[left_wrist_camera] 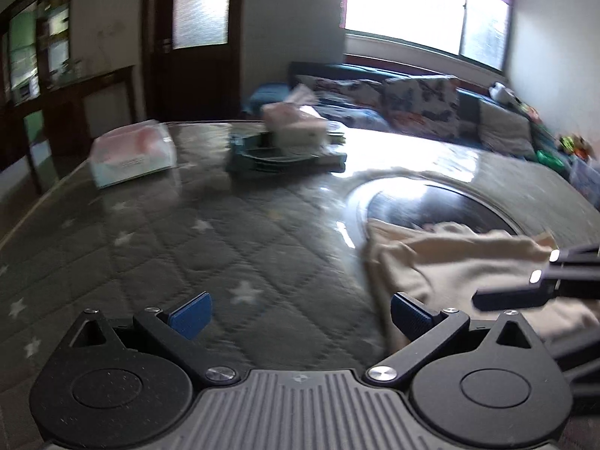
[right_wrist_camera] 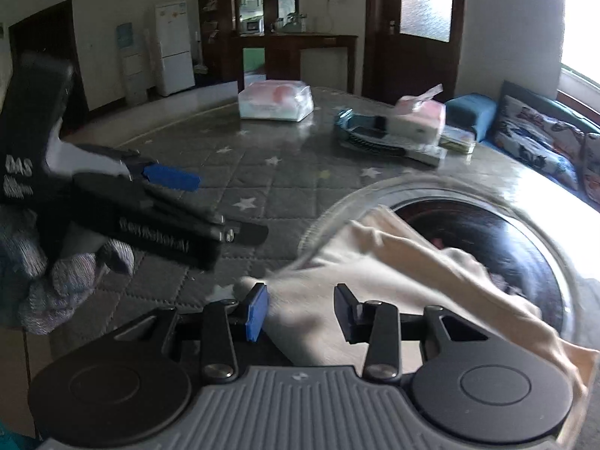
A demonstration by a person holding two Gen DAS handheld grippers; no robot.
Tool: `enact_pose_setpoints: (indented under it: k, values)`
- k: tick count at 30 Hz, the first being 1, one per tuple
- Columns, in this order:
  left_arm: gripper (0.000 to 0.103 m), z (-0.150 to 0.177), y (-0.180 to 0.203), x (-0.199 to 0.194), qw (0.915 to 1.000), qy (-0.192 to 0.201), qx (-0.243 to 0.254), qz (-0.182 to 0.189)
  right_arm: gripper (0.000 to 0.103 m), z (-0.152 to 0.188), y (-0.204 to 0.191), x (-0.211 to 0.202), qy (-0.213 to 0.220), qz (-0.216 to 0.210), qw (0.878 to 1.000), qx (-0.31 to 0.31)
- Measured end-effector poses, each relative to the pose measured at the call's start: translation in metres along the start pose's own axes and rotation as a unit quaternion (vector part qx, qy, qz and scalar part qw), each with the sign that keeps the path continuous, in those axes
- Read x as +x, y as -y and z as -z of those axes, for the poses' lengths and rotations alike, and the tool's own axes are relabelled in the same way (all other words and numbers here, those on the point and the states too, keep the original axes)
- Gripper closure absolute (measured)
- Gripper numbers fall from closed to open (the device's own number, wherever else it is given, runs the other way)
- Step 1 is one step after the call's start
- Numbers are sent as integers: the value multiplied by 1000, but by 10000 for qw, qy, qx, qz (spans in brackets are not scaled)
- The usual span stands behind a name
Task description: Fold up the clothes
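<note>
A cream garment (left_wrist_camera: 461,266) lies crumpled on the grey star-quilted table (left_wrist_camera: 210,247), partly over a round glass turntable (left_wrist_camera: 442,202). My left gripper (left_wrist_camera: 300,317) is open and empty, just left of the garment's edge. My right gripper (left_wrist_camera: 525,292) reaches in from the right over the cloth. In the right wrist view the right gripper (right_wrist_camera: 302,313) is open, its jaws standing over the garment (right_wrist_camera: 378,273), which lies between the pads; nothing is clamped. The left gripper (right_wrist_camera: 210,210) shows at the left, held by a gloved hand (right_wrist_camera: 56,281).
A wrapped tissue pack (right_wrist_camera: 275,99) and a tissue box on a tray with books (right_wrist_camera: 397,127) sit at the far side of the table. A sofa with patterned cushions (left_wrist_camera: 420,105) stands beyond. Cabinets, a fridge (right_wrist_camera: 174,47) and doors line the back wall.
</note>
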State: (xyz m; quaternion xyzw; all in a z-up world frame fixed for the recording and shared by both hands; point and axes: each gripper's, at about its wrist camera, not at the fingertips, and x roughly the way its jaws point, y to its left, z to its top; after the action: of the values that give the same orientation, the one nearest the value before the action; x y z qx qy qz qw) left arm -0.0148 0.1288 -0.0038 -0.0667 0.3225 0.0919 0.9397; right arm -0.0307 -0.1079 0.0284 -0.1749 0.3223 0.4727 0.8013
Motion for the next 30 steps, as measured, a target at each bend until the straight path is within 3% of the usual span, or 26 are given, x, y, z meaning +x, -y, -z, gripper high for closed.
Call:
enact_pose_setpoints:
  k: [5, 13, 24, 30]
  values:
    - [0, -3, -3, -1, 10000, 12, 5, -21, 64, 1, -7, 14, -101, -27, 9999, -54]
    - [0, -14, 7, 8, 9999, 44, -124, 56, 63, 1, -13, -4, -41, -1, 9997, -235]
    - [0, -24, 14, 23, 9974, -299, -599, 266, 60, 5, -32, 15, -149, 281, 9970, -709]
    - [0, -25, 18, 32, 9952, -490, -758, 370, 69, 6, -35, 17, -138, 439, 9958, -796]
